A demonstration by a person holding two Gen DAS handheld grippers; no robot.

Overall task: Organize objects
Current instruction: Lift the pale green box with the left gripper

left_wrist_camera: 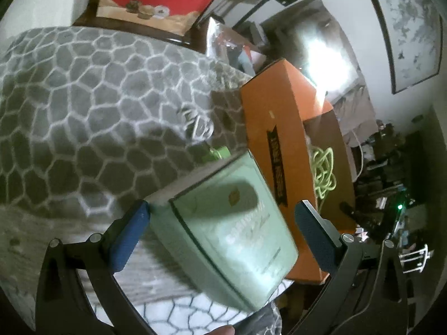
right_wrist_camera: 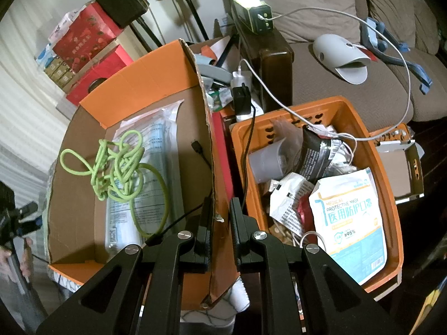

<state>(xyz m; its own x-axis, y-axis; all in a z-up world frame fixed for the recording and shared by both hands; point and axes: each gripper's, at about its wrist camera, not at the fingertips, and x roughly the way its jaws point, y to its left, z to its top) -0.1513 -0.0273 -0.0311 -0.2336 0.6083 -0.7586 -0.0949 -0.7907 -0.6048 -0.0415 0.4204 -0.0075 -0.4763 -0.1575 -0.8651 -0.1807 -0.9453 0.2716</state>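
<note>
Left gripper (left_wrist_camera: pixel 222 233) spread wide around a tilted pale green box (left_wrist_camera: pixel 223 231), orange cardboard box (left_wrist_camera: pixel 282 139) just behind holding tangled green cord (left_wrist_camera: pixel 324 173), grey honeycomb-patterned blanket (left_wrist_camera: pixel 92 106) beneath, red box (left_wrist_camera: pixel 159 0) beyond.

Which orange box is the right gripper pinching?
The orange cardboard box holding the green cord; its wall sits between the fingers. The orange plastic basket beside it stays untouched.

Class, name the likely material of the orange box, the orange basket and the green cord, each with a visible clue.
Orange box: corrugated cardboard, matte; brown inside, ragged torn edge.
Orange basket: probably moulded plastic, smooth; slotted walls.
Green cord: apparently braided synthetic rope; limp tangled loops.
</note>
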